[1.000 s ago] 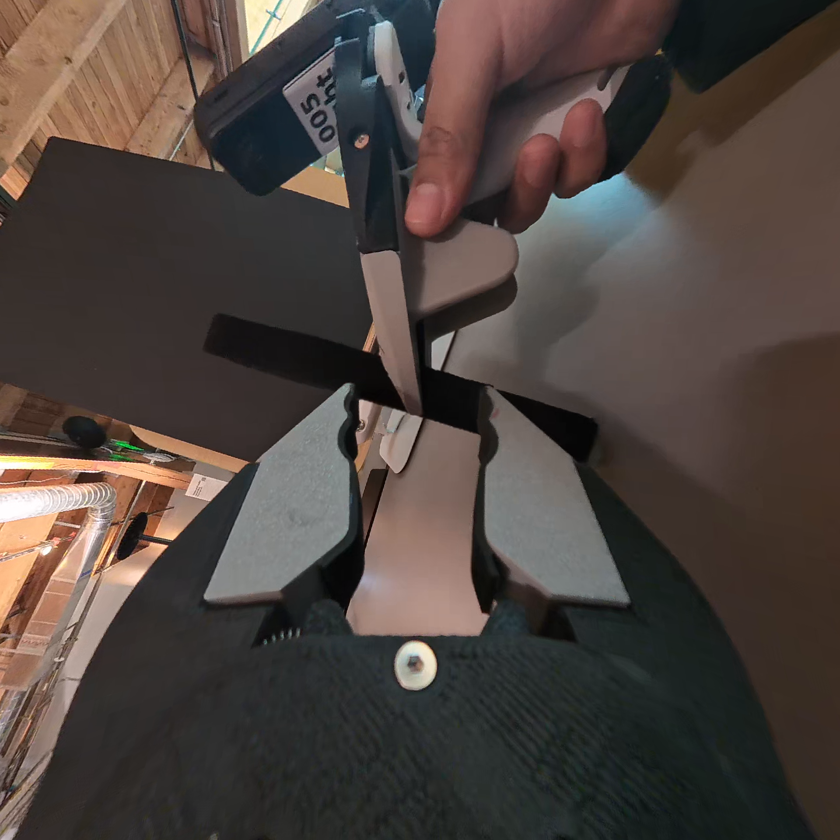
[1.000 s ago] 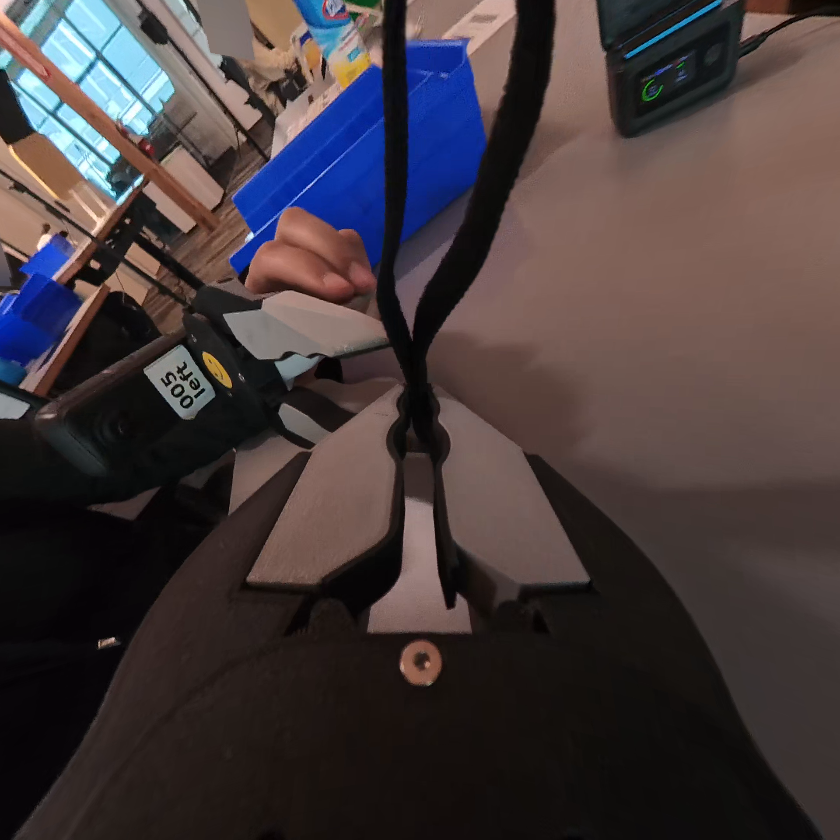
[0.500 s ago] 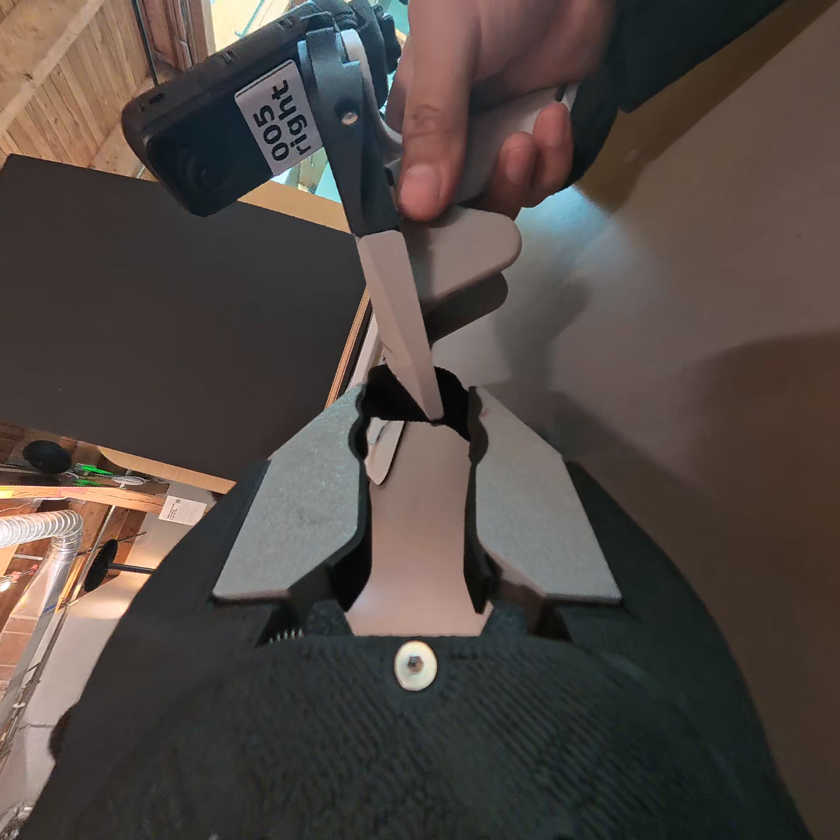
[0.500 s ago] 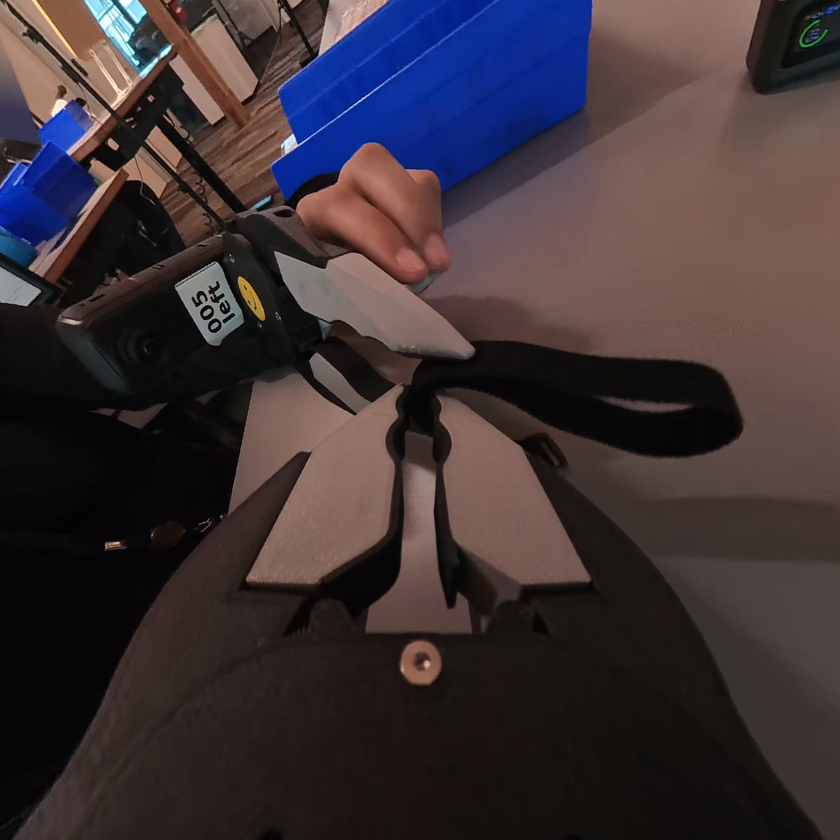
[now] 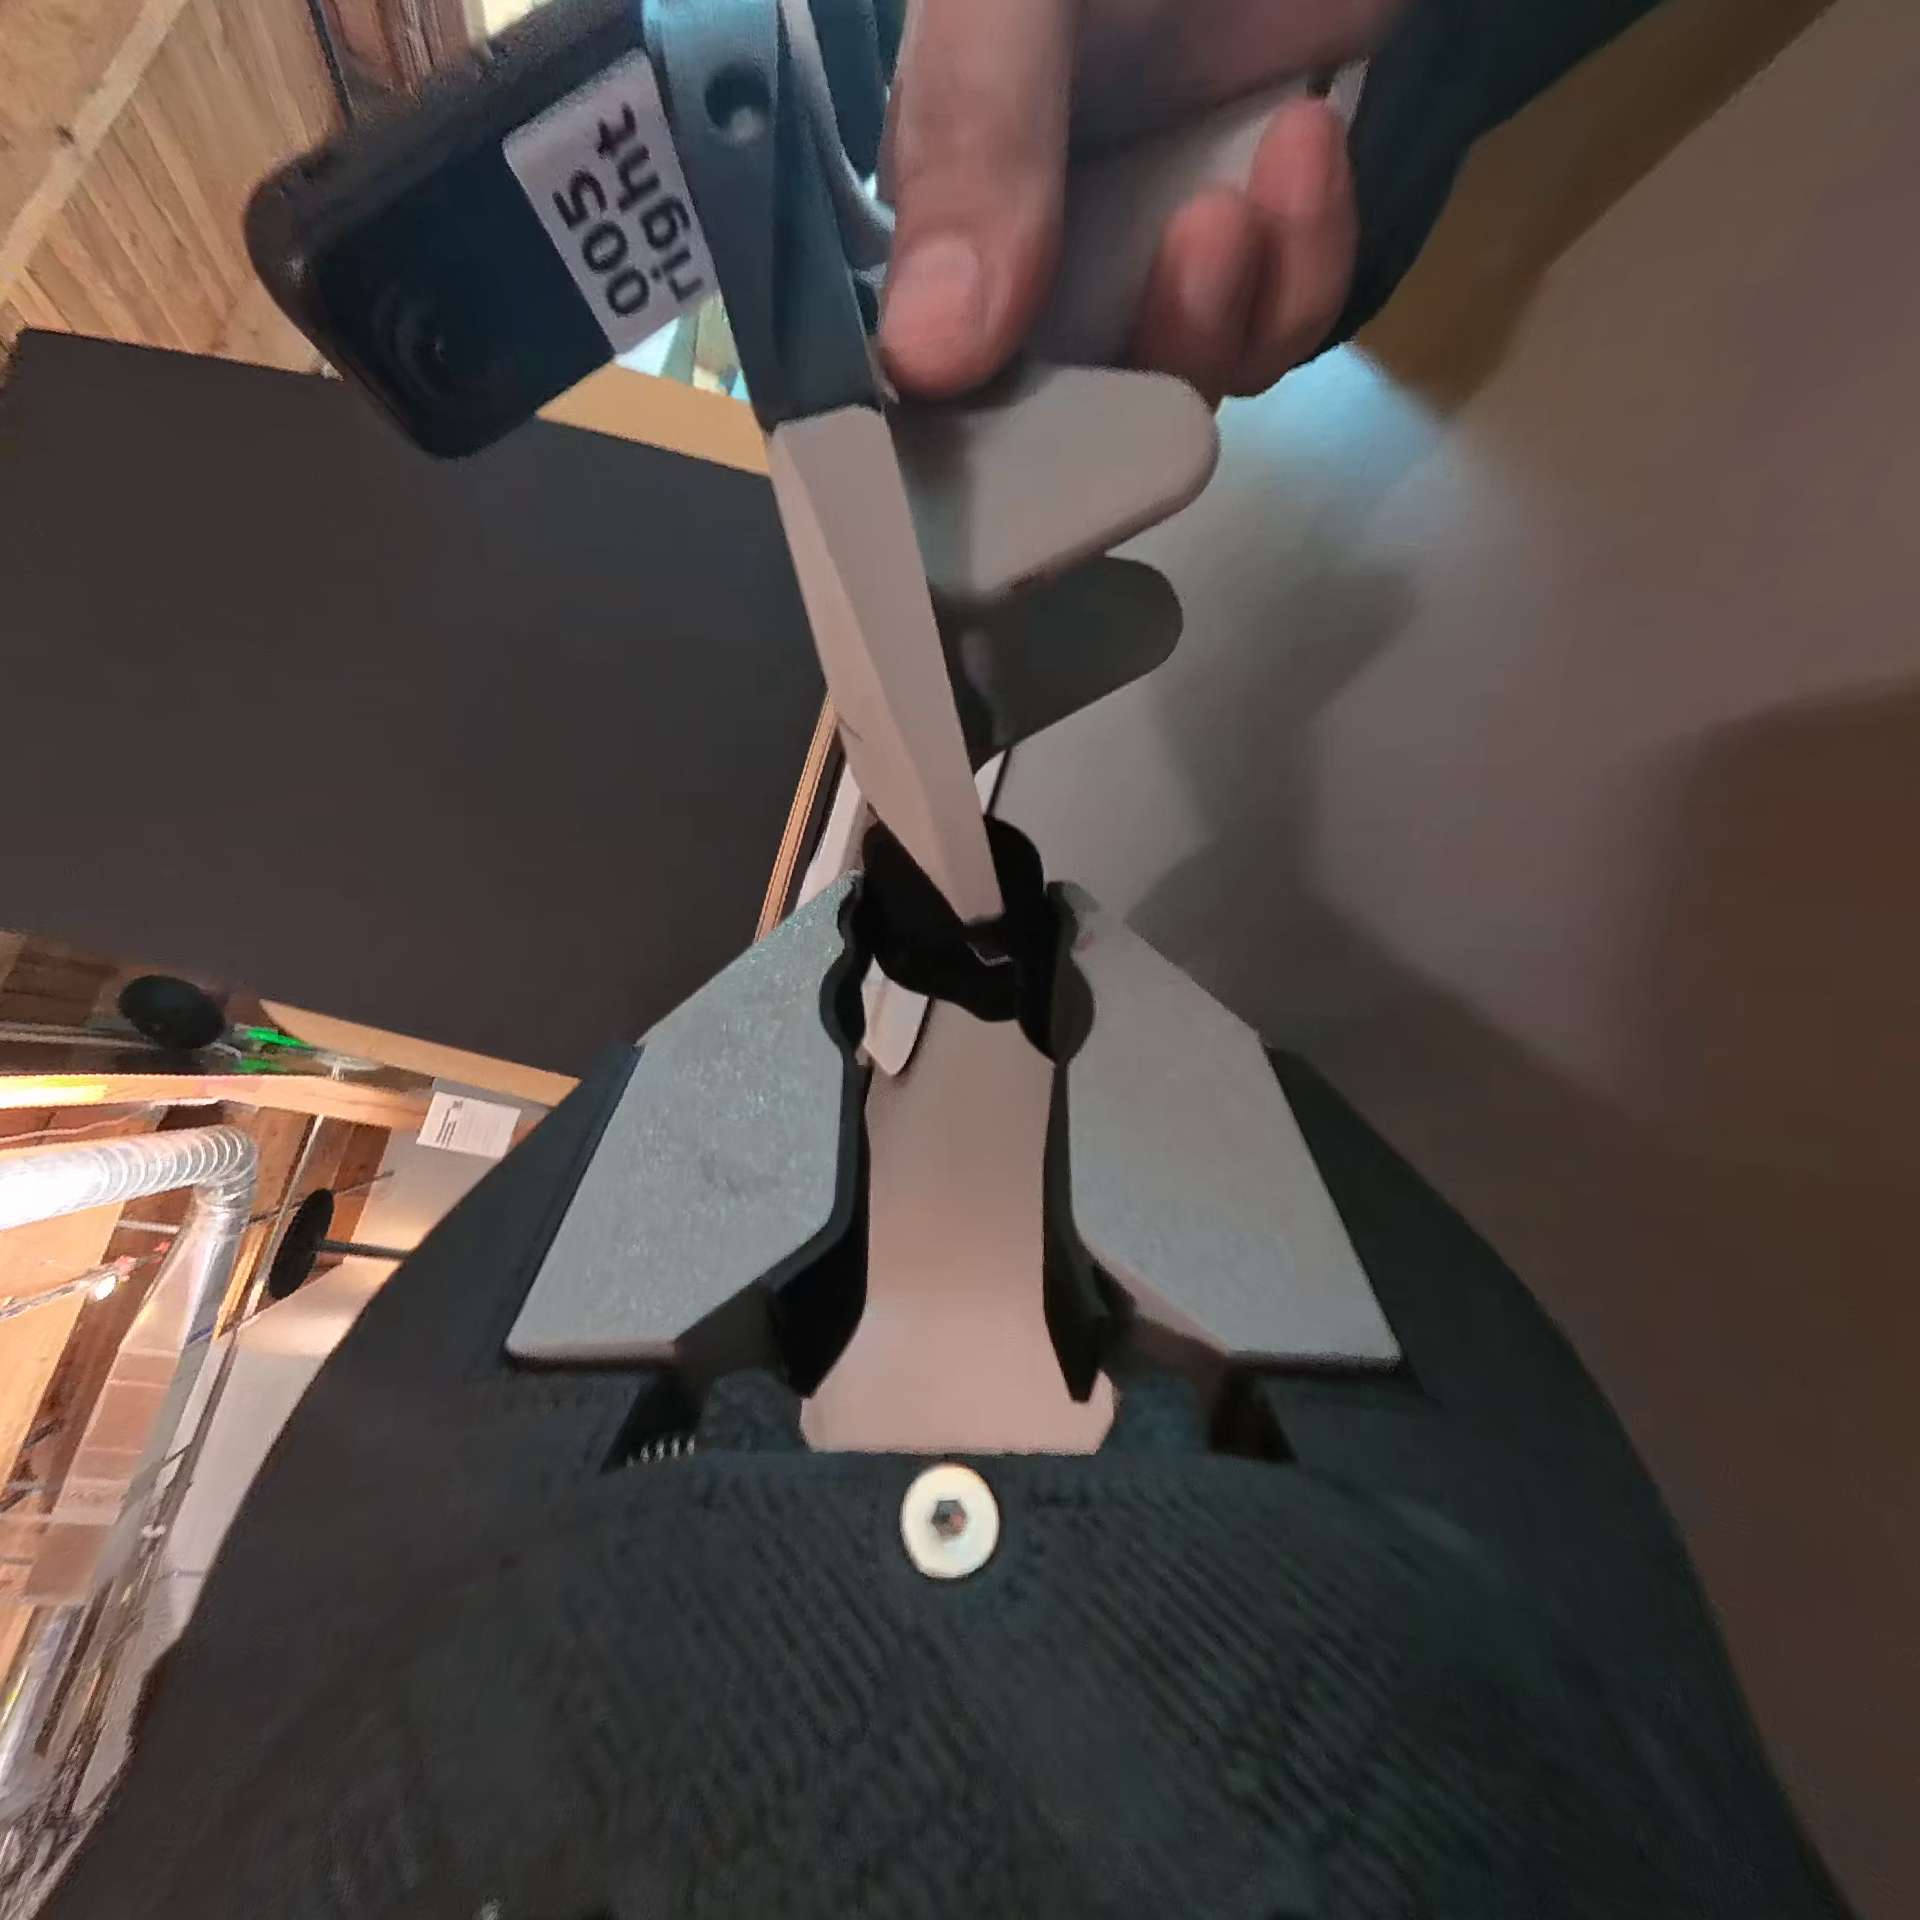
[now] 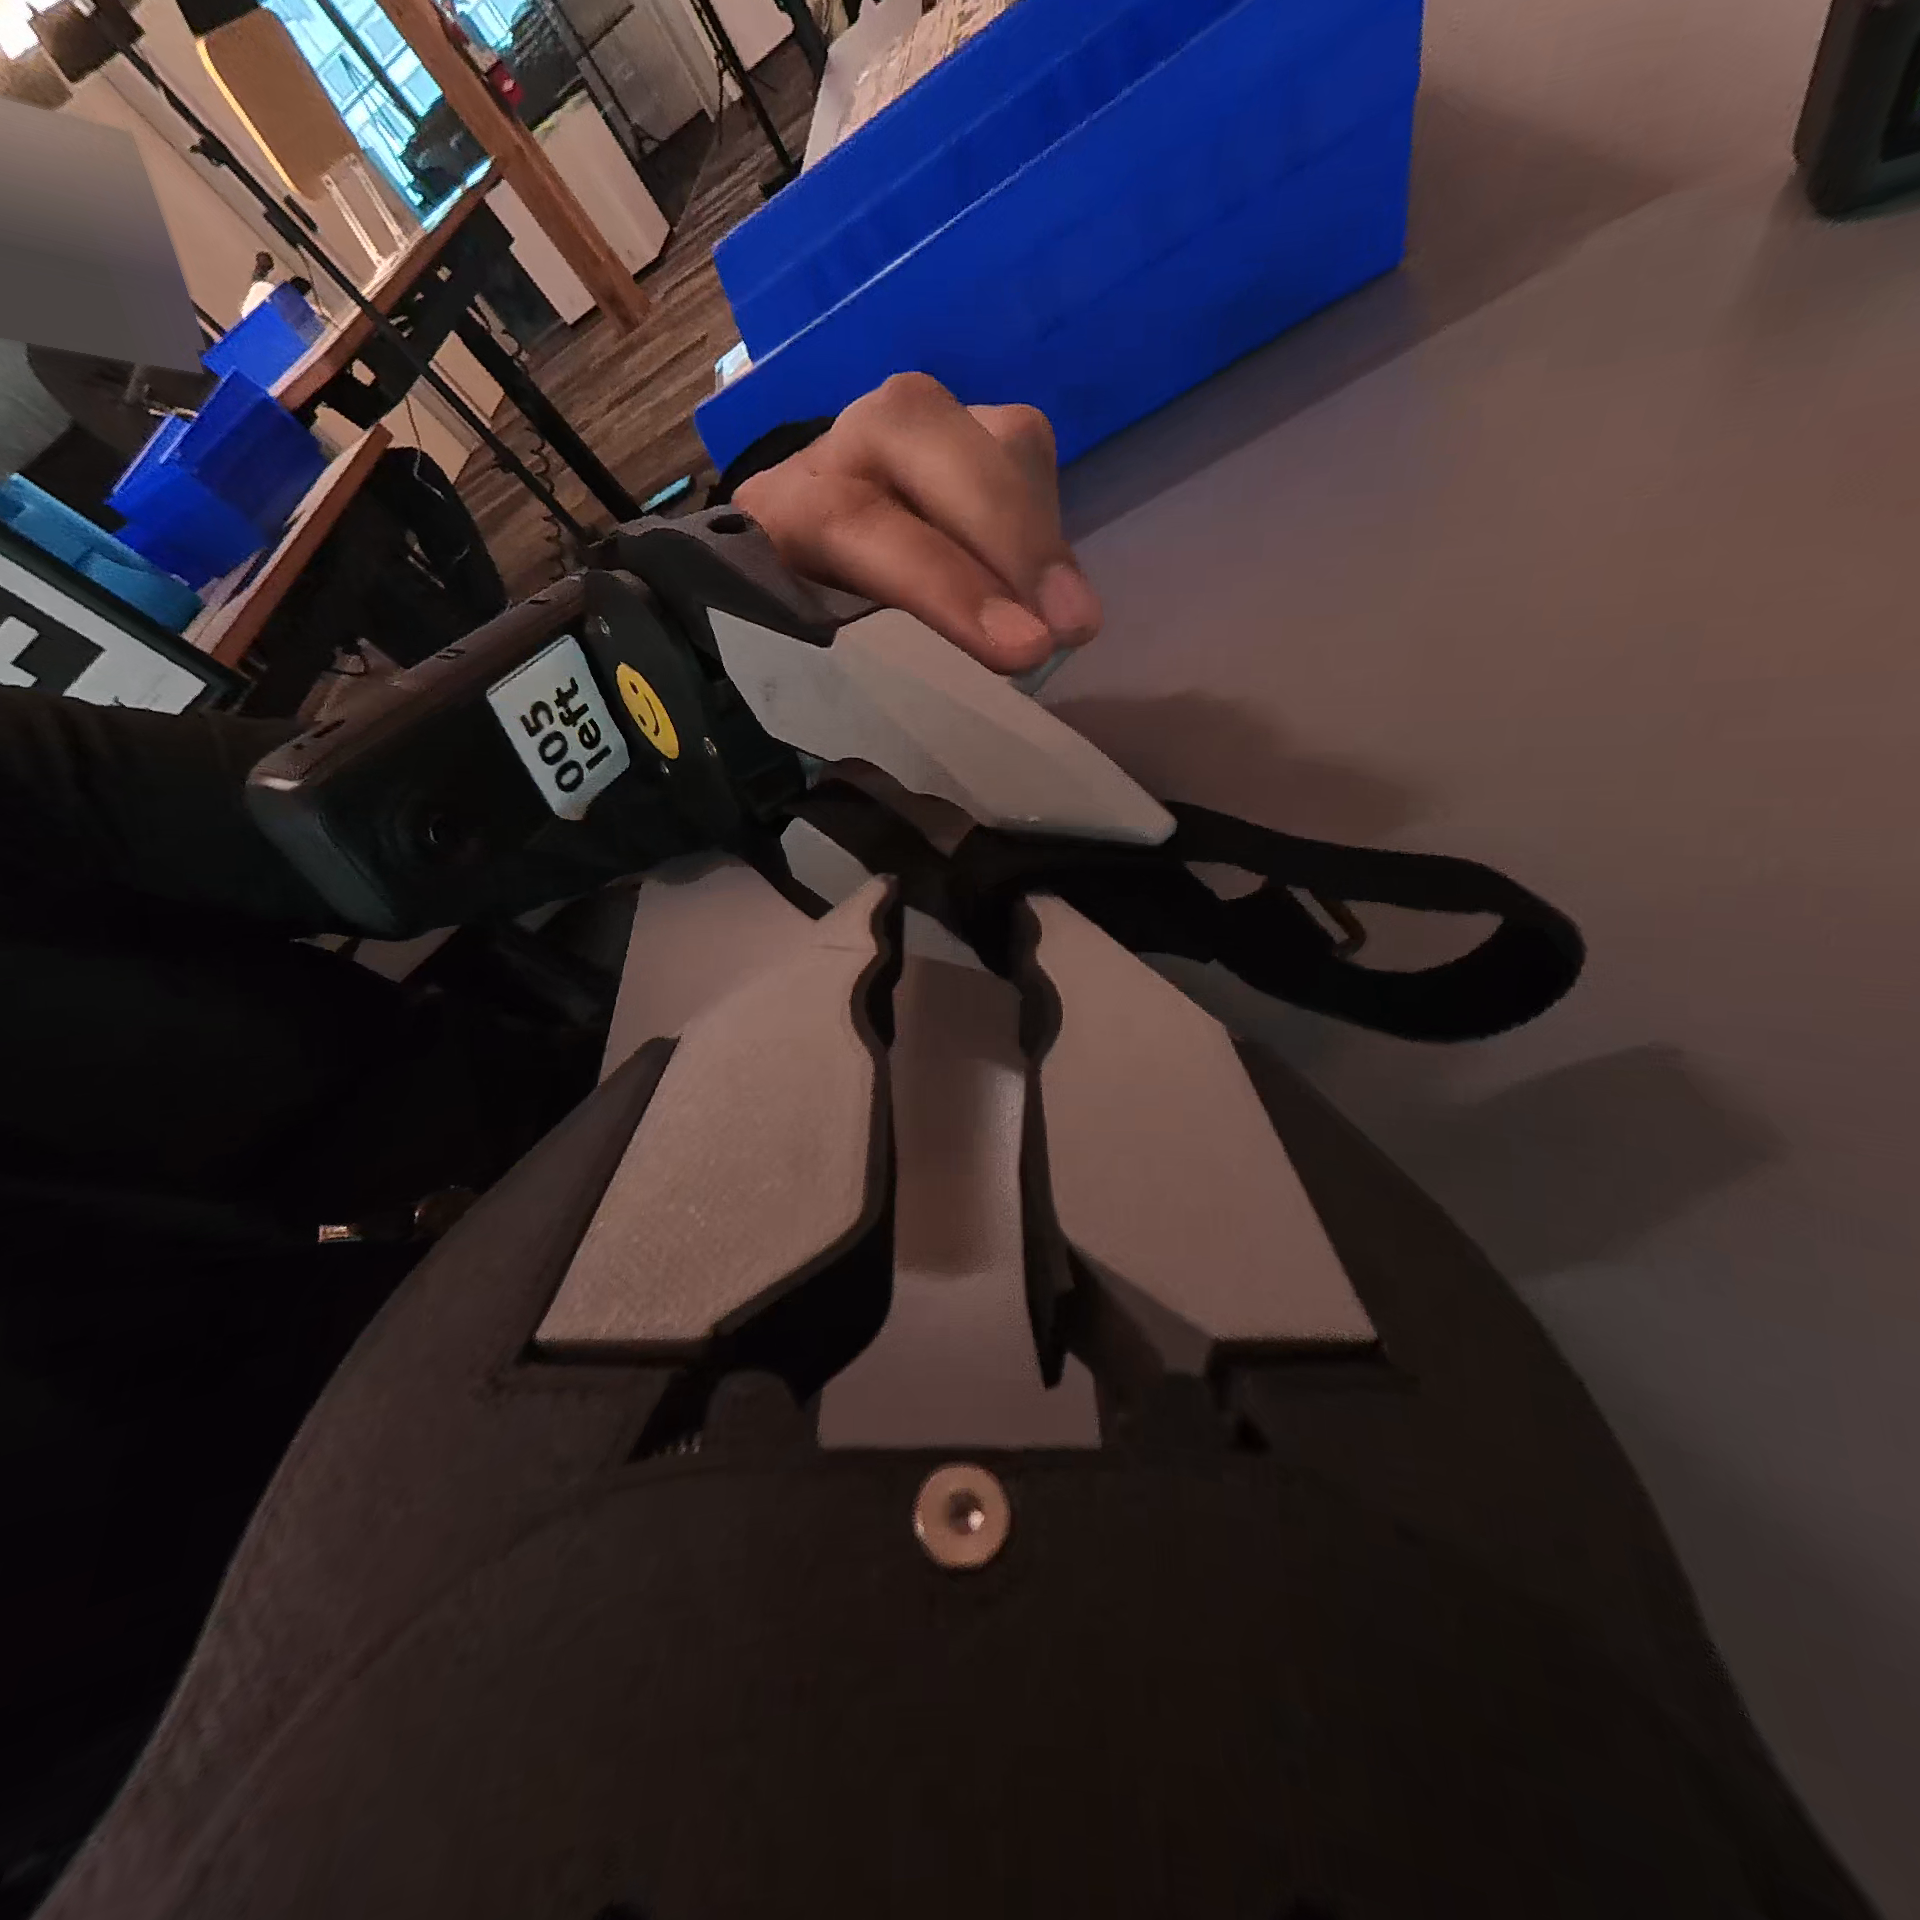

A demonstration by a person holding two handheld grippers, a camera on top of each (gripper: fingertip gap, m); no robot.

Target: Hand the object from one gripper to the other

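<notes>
A black fabric strap (image 6: 1455, 987) runs between the two grippers, and its loop trails right over the grey table (image 6: 1610, 468). In the left wrist view my left gripper (image 5: 956, 935) has its fingertips closed on the bunched strap (image 5: 914, 935). My right gripper (image 6: 961, 925) has its jaws parted, with the strap lying against its right fingertip. In the left wrist view the right gripper's fingers (image 5: 894, 675) point down into the left one's tips. In the right wrist view the left gripper's upper finger (image 6: 935, 727) lies over the strap.
A blue bin (image 6: 1091, 239) stands on the table behind the left gripper. A dark device (image 6: 1860, 104) sits at the far right edge. A black board (image 5: 364, 675) stands to the left. A hand (image 6: 914, 499) holds each gripper. From either gripper's tips it is about 30 centimetres to the dark device (image 6: 1860, 104).
My right gripper was shut on the strap and has opened. My left gripper's fingers have closed in on the strap. The strap's loop, hanging up a second ago, now lies over the table.
</notes>
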